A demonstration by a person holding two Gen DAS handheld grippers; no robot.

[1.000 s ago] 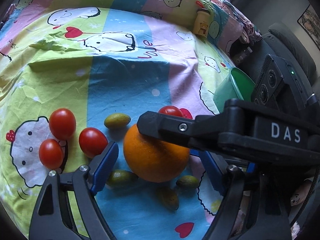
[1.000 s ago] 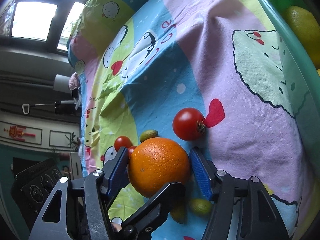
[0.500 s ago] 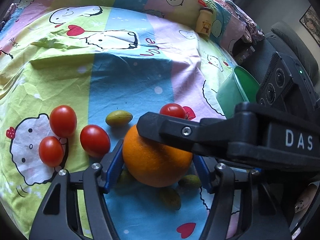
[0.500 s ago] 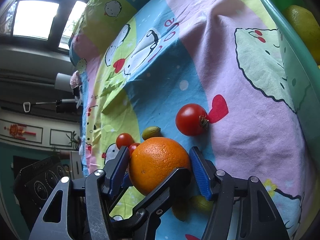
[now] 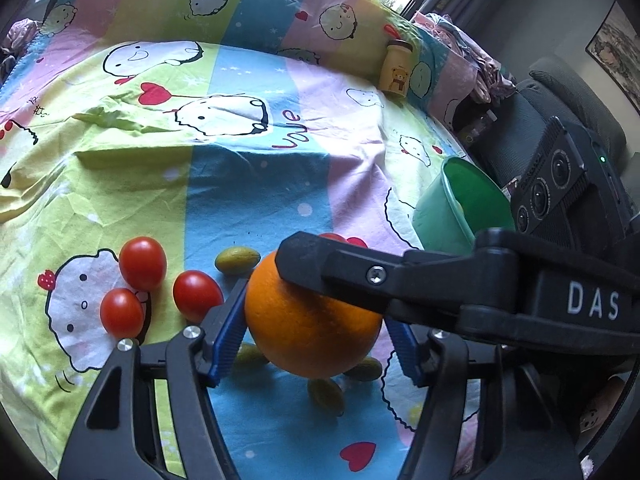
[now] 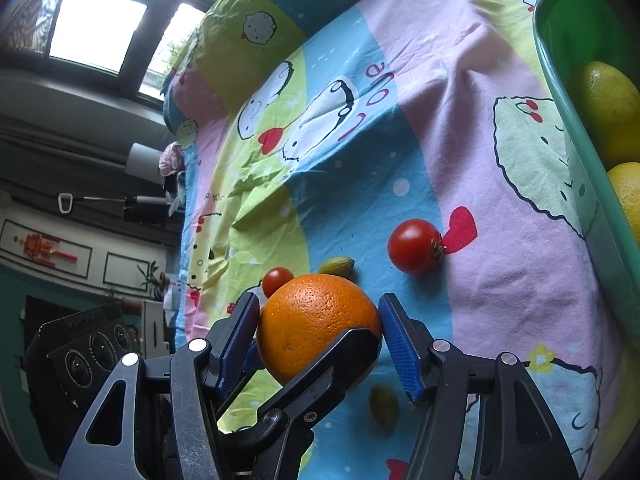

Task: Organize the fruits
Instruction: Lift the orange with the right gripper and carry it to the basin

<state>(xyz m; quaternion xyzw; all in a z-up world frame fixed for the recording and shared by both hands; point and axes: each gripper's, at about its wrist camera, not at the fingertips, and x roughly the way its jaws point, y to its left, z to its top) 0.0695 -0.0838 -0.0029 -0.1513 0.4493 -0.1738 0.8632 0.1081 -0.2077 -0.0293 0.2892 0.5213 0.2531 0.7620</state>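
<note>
Both grippers were clamped on the same orange – the left gripper had just been closing on it, the right gripper gripping crosswise – probably to carry it together toward the green bowl.

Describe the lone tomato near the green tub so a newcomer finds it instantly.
Start at the green tub on the cartoon bedsheet. Just off its wall lies one tomato, touching a printed red heart. It sits alone, stem showing.
</note>
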